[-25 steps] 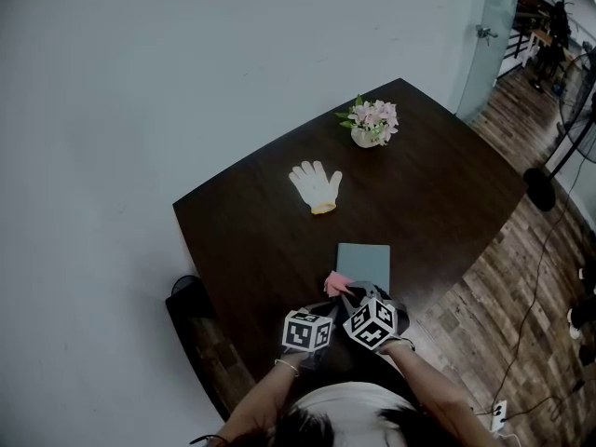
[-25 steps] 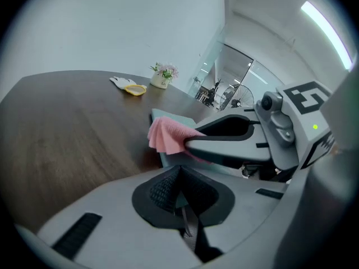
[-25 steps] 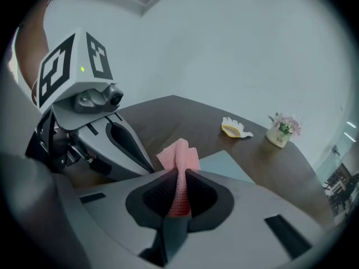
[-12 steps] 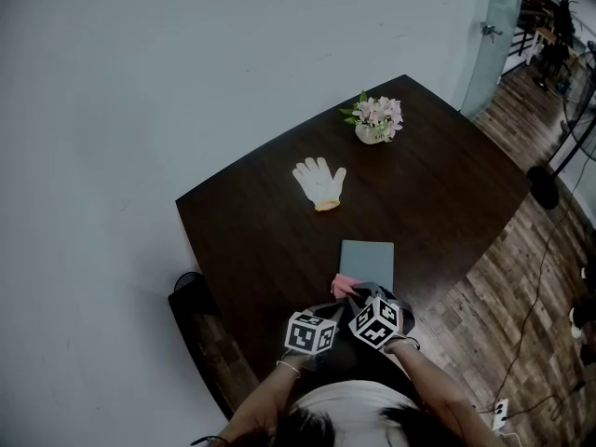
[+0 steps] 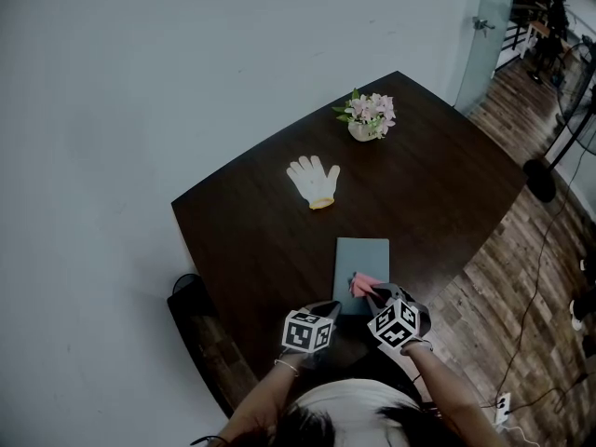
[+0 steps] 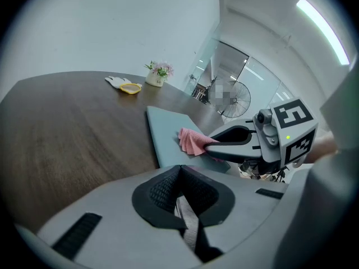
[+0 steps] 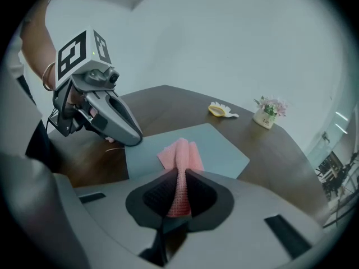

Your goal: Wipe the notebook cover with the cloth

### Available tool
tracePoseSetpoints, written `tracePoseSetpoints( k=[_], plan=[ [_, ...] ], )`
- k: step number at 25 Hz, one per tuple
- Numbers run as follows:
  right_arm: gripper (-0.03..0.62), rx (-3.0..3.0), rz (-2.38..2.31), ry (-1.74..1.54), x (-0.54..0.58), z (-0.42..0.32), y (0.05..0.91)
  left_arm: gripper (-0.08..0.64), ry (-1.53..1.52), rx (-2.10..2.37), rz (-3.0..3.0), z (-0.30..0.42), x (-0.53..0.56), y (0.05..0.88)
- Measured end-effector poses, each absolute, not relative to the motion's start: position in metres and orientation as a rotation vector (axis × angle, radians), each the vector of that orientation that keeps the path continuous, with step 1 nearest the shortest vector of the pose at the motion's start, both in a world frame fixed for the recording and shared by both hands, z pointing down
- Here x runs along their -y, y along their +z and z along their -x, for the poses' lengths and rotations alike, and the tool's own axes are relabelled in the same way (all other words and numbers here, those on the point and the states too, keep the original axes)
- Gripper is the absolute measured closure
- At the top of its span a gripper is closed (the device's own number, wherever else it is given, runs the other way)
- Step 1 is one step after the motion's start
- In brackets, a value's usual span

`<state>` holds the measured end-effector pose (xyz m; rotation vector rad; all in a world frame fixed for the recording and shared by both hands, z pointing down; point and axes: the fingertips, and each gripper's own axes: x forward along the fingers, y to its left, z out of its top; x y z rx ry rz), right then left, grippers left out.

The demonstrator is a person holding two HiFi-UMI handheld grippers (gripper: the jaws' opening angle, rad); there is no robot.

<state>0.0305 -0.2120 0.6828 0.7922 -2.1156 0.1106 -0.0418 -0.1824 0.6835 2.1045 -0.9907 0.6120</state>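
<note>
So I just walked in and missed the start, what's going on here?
A person holds a gripper in each hand. The right gripper is shut on a pink cloth, whose free end lies on the grey-green notebook on the dark table. The left gripper is shut and empty, by the notebook's near corner.

Before me: dark brown wooden table (image 5: 438, 194), rounded edge, beside plain pale grey-blue wall (image 5: 140, 82). Brown wood-plank floor (image 5: 521, 287) to my right. Frosted glass door (image 5: 484, 35) beyond. Long ceiling strip light (image 6: 317, 15), lit.
</note>
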Motion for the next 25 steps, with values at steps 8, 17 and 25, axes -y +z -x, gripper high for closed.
tracePoseSetpoints(
  k=[8, 17, 25],
  plan=[
    [0.551, 2.063, -0.888, 0.16, 0.206, -0.067, 0.684, 0.541, 0.613, 0.991, -2.108, 0.042, 0.182, 0.683],
    [0.552, 1.99, -0.985, 0.229, 0.198, -0.102, 0.683, 0.541, 0.624, 0.986, -2.124, 0.04, 0.179, 0.681],
    [0.552, 2.132, -1.116, 0.243, 0.207, -0.091, 0.642, 0.541, 0.566, 1.021, -2.155, 0.045, 0.177, 0.676]
  ],
)
